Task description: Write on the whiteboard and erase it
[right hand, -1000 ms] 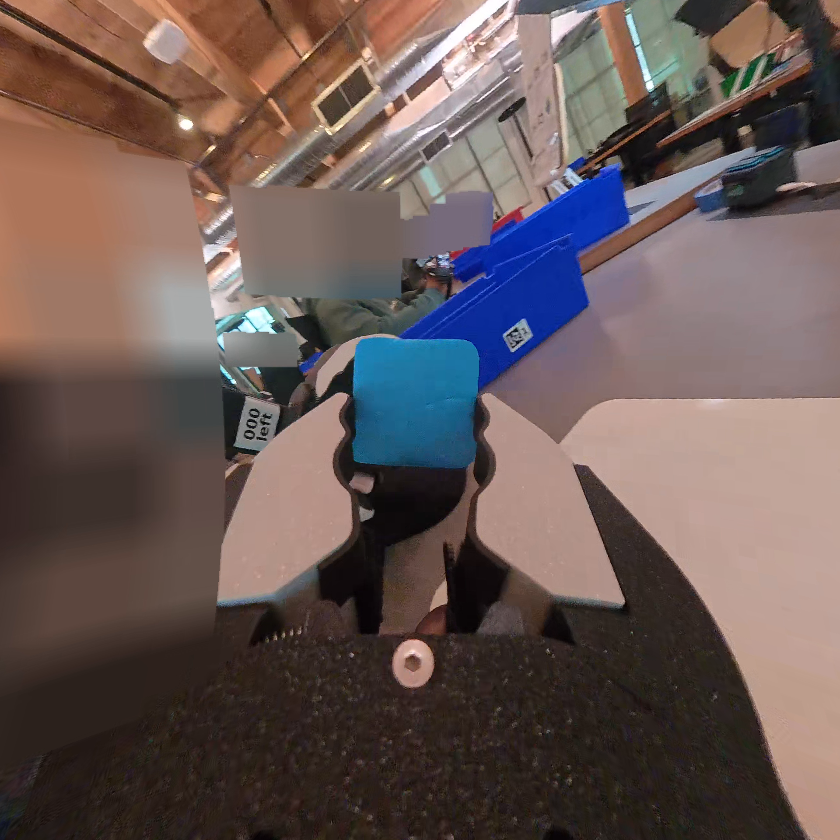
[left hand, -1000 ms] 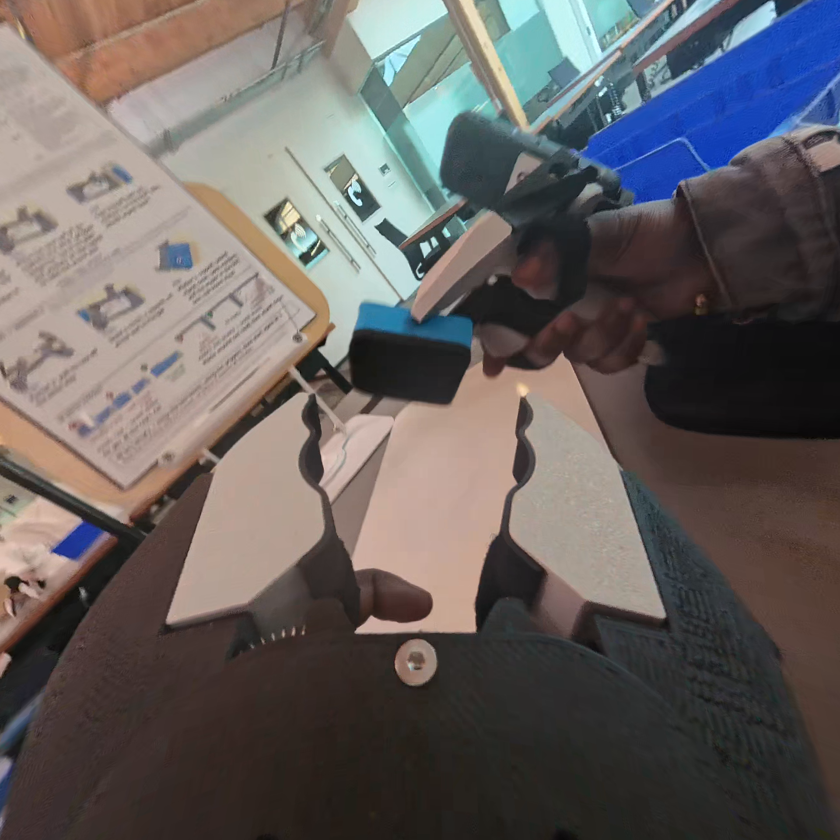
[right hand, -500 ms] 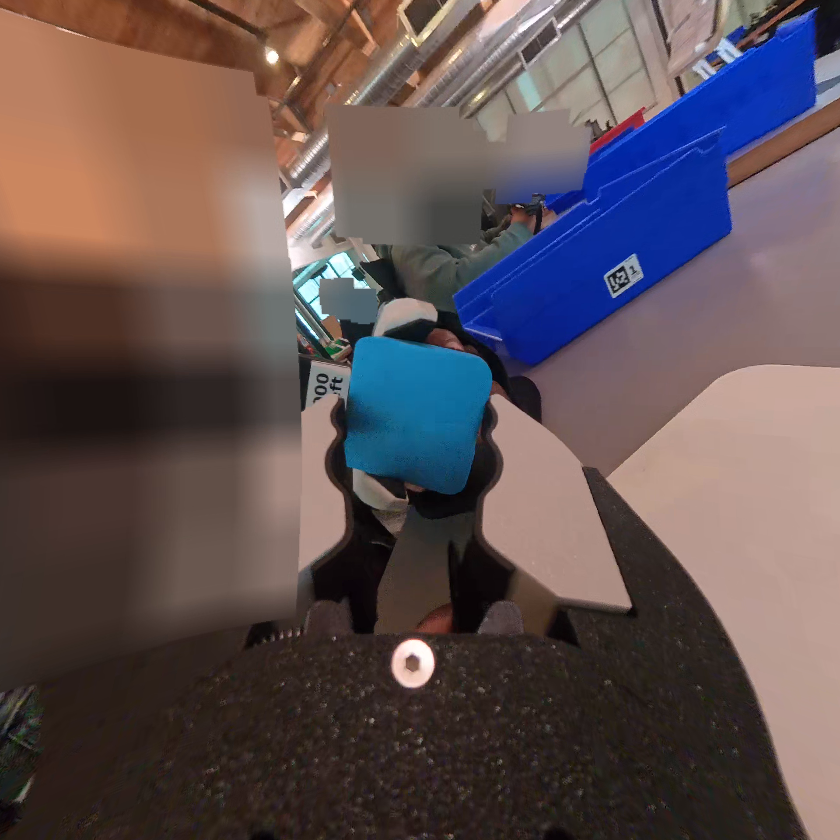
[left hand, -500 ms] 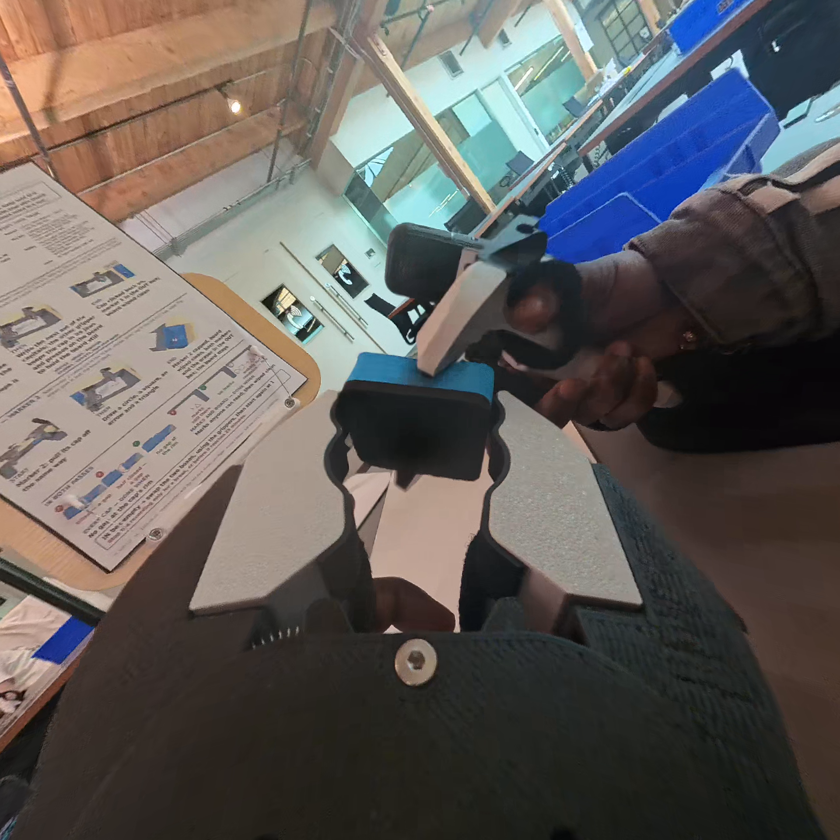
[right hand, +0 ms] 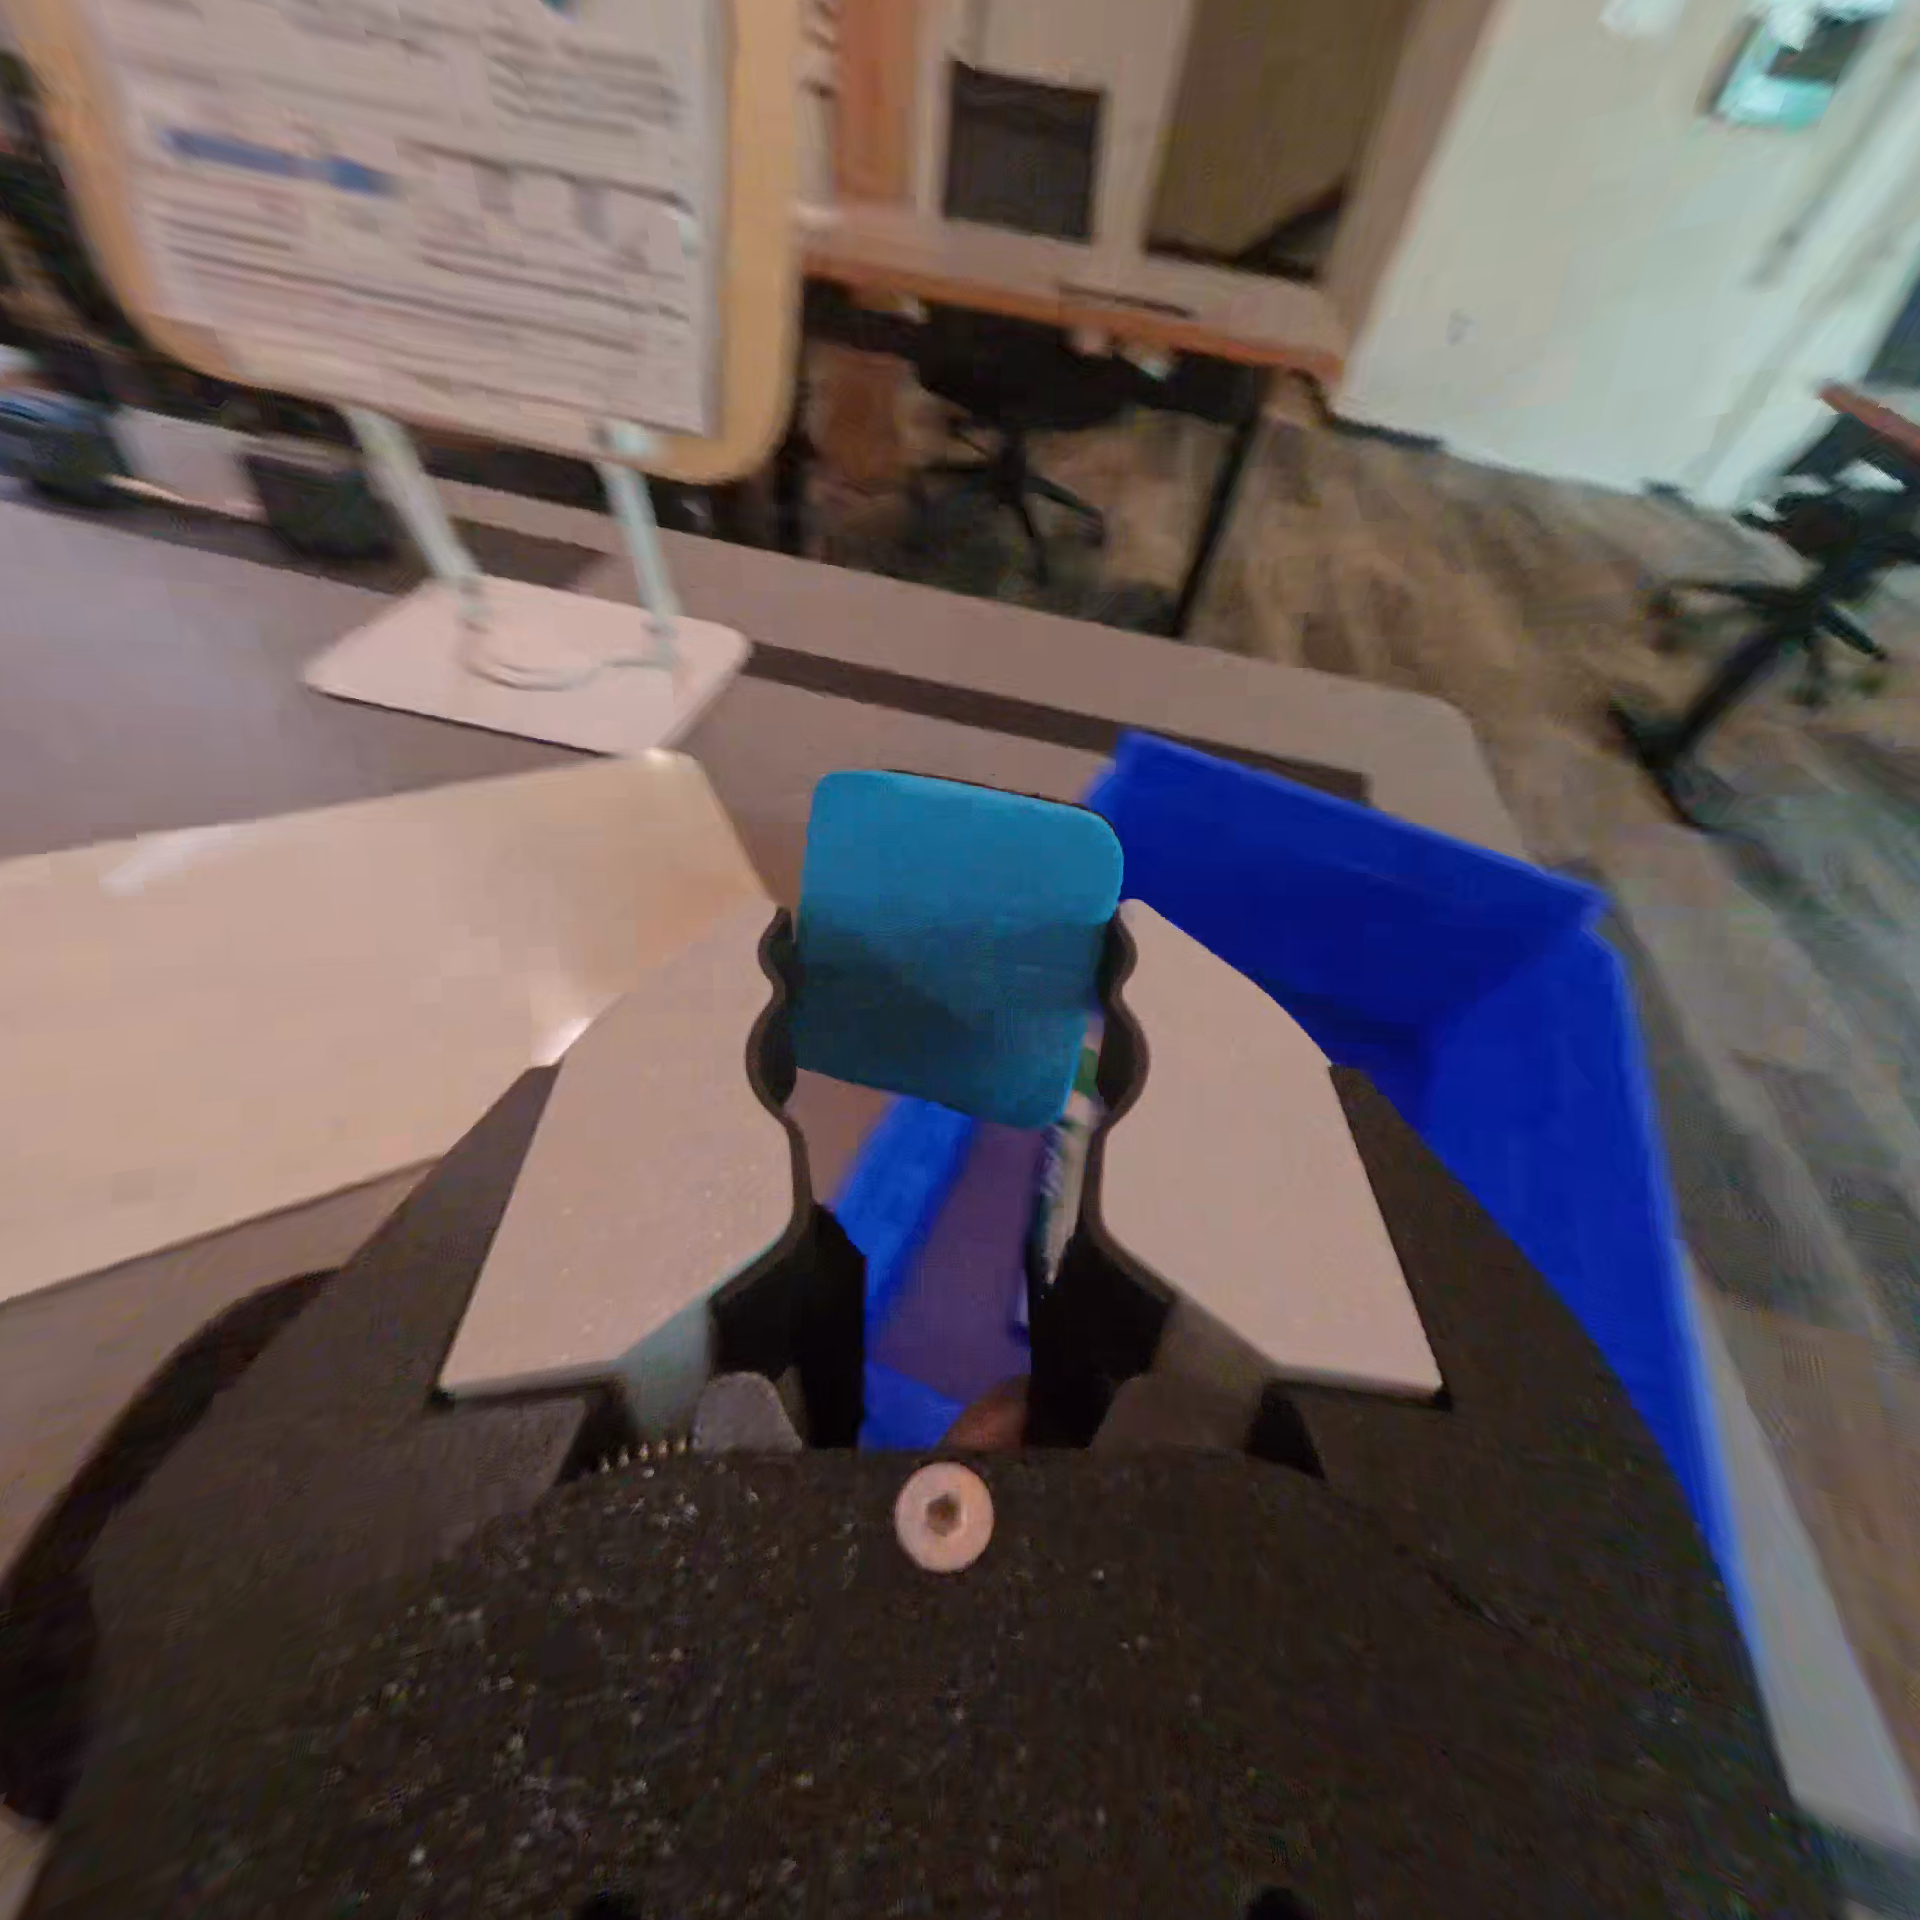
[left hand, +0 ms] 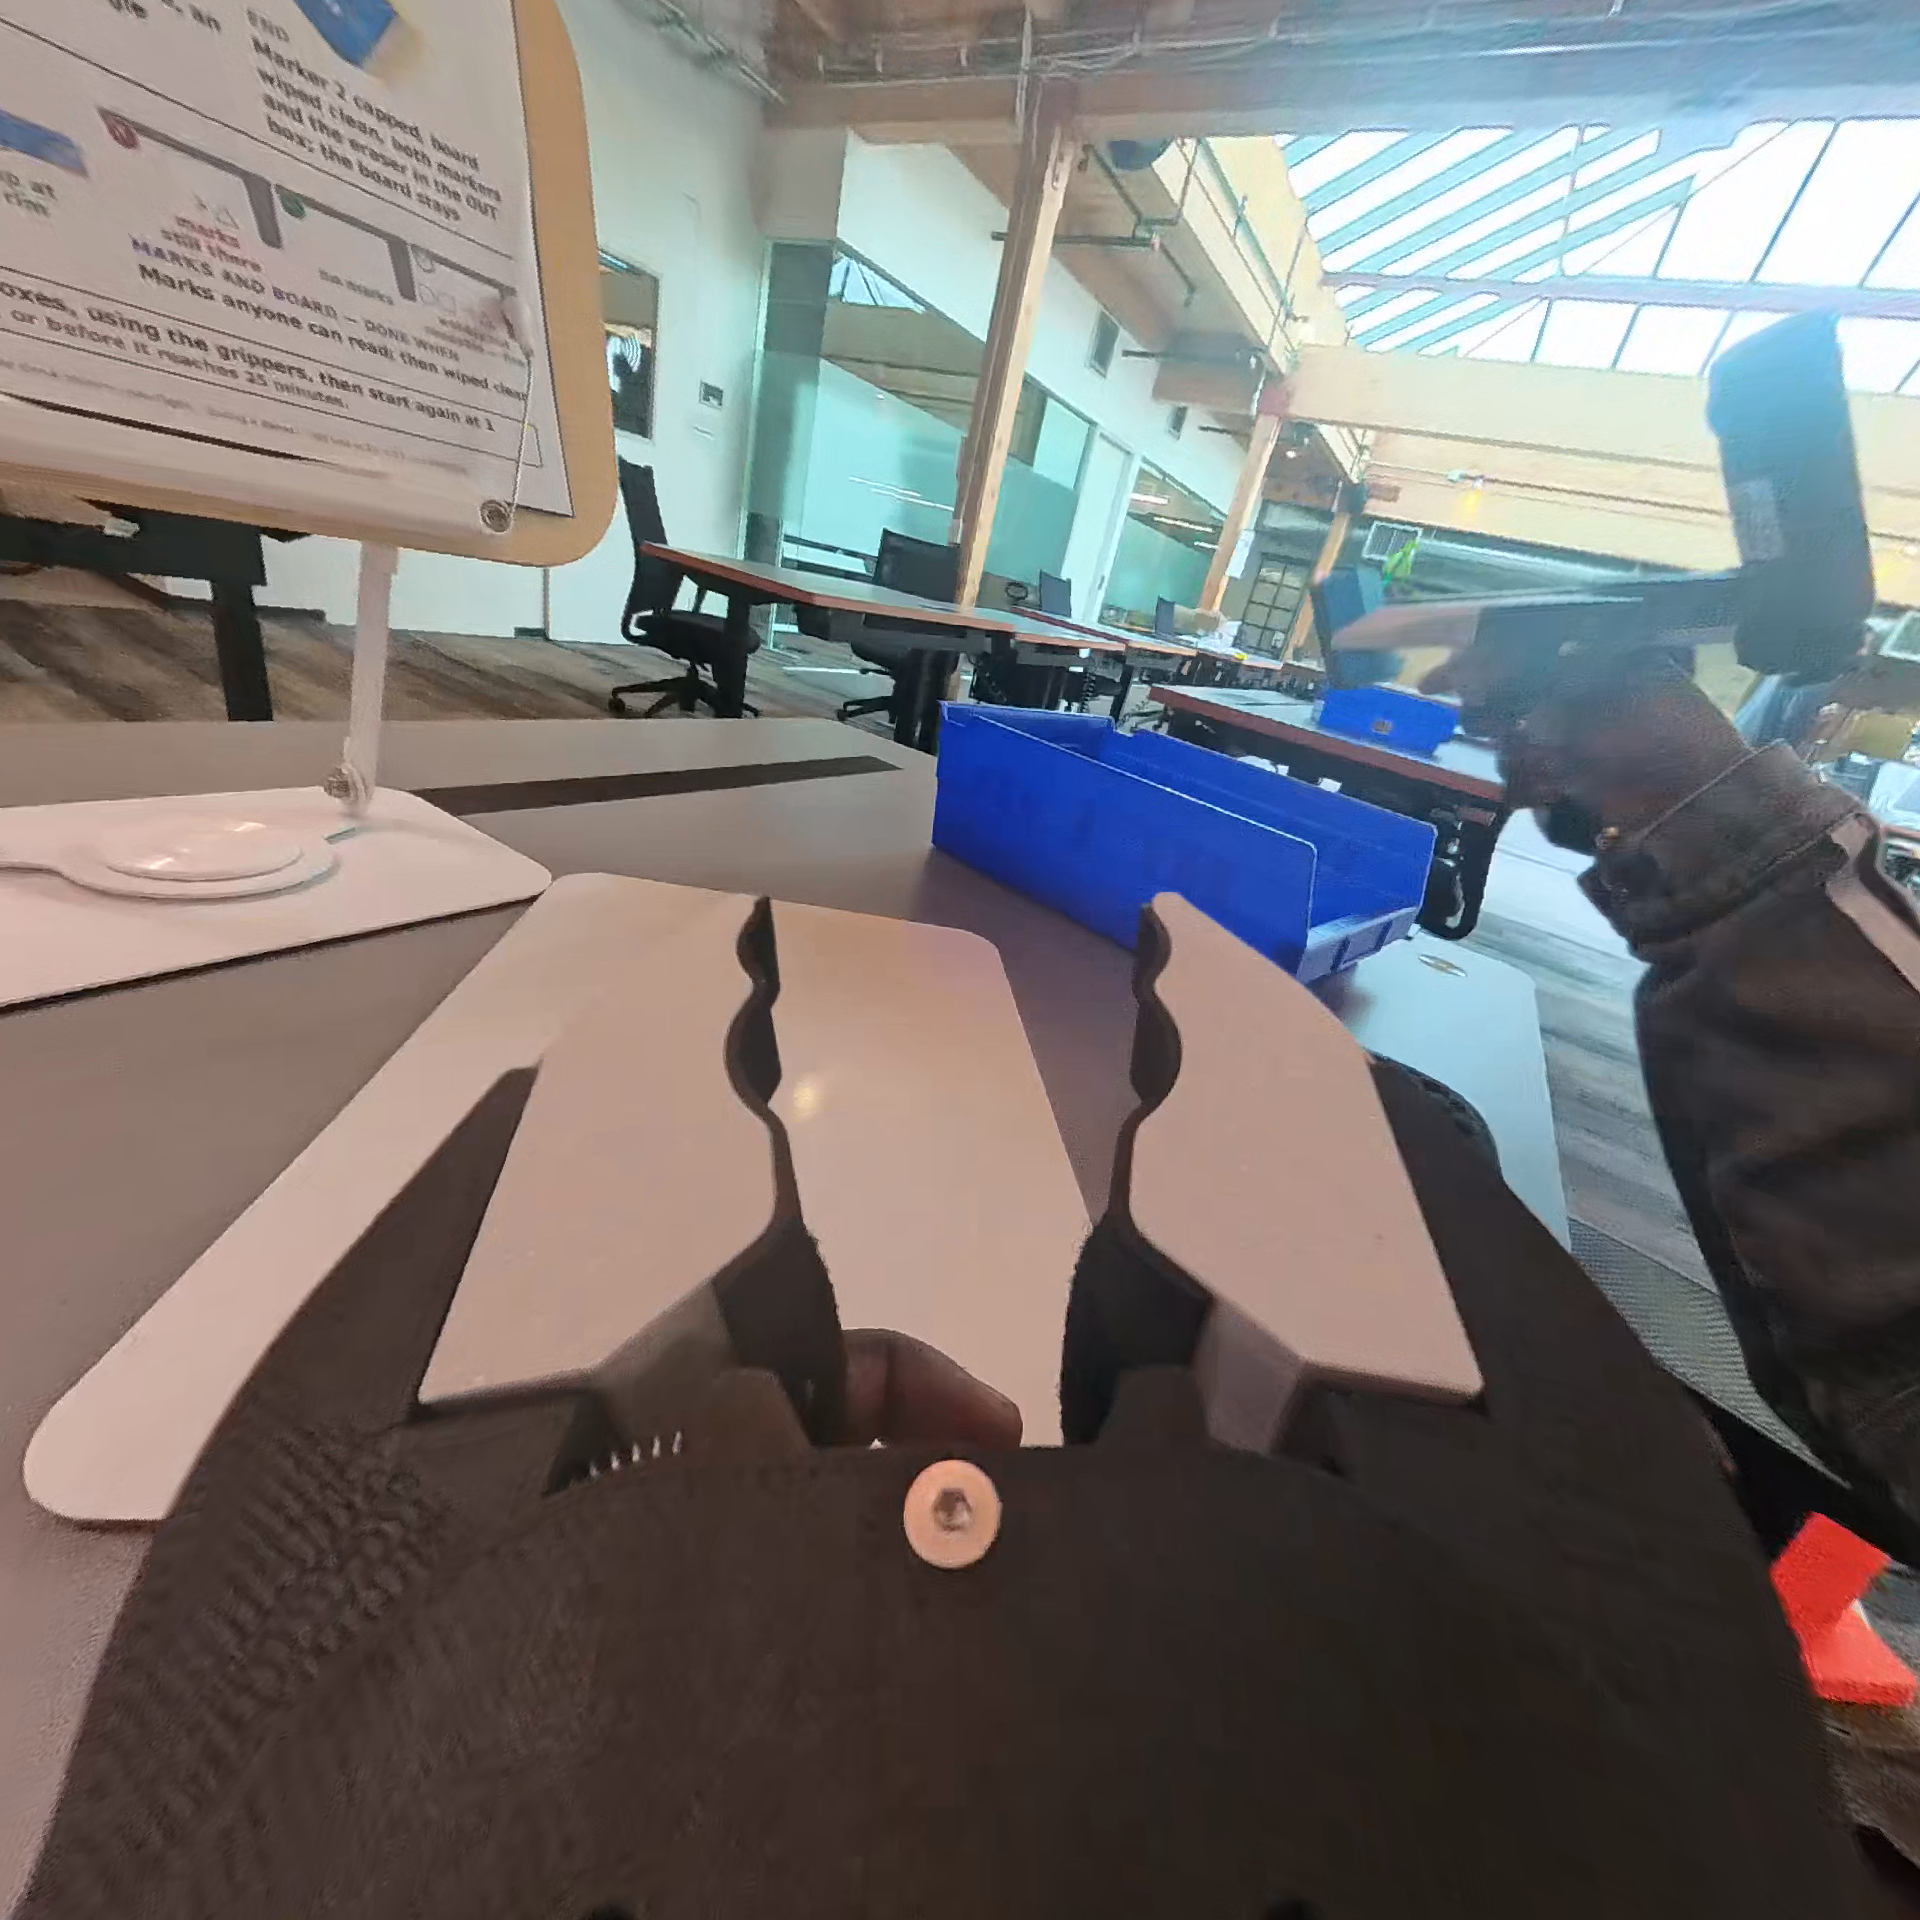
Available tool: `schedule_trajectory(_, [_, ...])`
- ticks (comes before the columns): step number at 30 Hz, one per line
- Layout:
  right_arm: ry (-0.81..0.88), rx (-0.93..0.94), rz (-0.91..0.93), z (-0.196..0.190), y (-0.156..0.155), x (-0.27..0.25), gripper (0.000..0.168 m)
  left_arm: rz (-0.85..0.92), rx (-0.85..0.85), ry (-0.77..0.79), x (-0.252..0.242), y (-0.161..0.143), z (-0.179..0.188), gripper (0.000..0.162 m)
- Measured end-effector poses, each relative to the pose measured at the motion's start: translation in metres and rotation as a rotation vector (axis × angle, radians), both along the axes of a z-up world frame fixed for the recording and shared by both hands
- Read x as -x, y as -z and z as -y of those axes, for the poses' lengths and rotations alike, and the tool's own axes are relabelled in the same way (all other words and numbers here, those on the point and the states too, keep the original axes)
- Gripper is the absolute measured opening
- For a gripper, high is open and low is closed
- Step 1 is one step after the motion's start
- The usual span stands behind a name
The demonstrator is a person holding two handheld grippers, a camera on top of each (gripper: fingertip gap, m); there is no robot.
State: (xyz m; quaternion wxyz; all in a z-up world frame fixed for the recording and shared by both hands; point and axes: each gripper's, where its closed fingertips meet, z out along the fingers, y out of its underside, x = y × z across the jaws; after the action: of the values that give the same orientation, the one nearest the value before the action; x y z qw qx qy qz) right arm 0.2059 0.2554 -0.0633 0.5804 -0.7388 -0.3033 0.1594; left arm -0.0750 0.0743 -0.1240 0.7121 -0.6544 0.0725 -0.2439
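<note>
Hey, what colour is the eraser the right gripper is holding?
Teal blue; the eraser shows best in the right wrist view.

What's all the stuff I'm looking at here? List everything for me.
Eraser: one, blue, held in the right gripper above the bin.
Whiteboard: one, white, flat on the table, under the left gripper.
Bin: one, blue, on the table right of the whiteboard.
Instruction sheet: one, white, on a tan board, on a stand.
Stand: one, white base, on the table, far left.
Table: one, grey.
Desks and chairs: several, behind.
Red thing: one, lower right; can't tell what.
Left gripper: open, empty.
Right gripper: shut on the eraser.
Sleeve: dark, right.
</note>
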Motion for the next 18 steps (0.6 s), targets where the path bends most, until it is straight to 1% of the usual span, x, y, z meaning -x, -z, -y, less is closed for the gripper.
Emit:
schedule_trajectory(2, [0.186, 0.096, 0.08, -0.025, 0.034, -0.057, 0.057, -0.042, 0.002, -0.003, -0.004, 0.003, -0.001, 0.066])
schedule_trajectory(3, [0.229, 0.162, 0.123, -0.034, 0.055, -0.074, 0.057, -0.068, 0.006, 0.005, -0.007, 0.004, -0.001, 0.066])
schedule_trajectory(5, [0.275, 0.296, 0.211, -0.045, 0.098, -0.097, 0.057, -0.1, 0.009, 0.01, -0.011, 0.006, -0.001, 0.066])
schedule_trajectory(6, [0.303, 0.337, 0.247, -0.05, 0.114, -0.105, 0.057, -0.105, 0.011, 0.011, -0.012, 0.007, -0.001, 0.065])
schedule_trajectory(9, [0.322, 0.414, 0.28, -0.058, 0.144, -0.114, 0.057, -0.091, 0.02, 0.014, -0.01, 0.007, -0.001, 0.065])
schedule_trajectory(11, [0.329, 0.45, 0.296, -0.059, 0.154, -0.116, 0.058, -0.08, 0.026, 0.019, -0.01, 0.008, -0.002, 0.065])
schedule_trajectory(13, [0.35, 0.443, 0.329, -0.06, 0.156, -0.12, 0.058, -0.085, 0.031, 0.026, -0.011, 0.008, -0.002, 0.065])
schedule_trajectory(14, [0.361, 0.424, 0.348, -0.062, 0.155, -0.121, 0.059, -0.093, 0.031, 0.027, -0.012, 0.009, -0.002, 0.064])
schedule_trajectory(16, [0.383, 0.359, 0.382, -0.066, 0.148, -0.123, 0.072, -0.117, 0.022, 0.024, -0.014, 0.009, -0.001, 0.064])
schedule_trajectory(18, [0.391, 0.305, 0.408, -0.067, 0.14, -0.121, 0.073, -0.137, 0.013, 0.024, -0.016, 0.009, 0.0, 0.064])
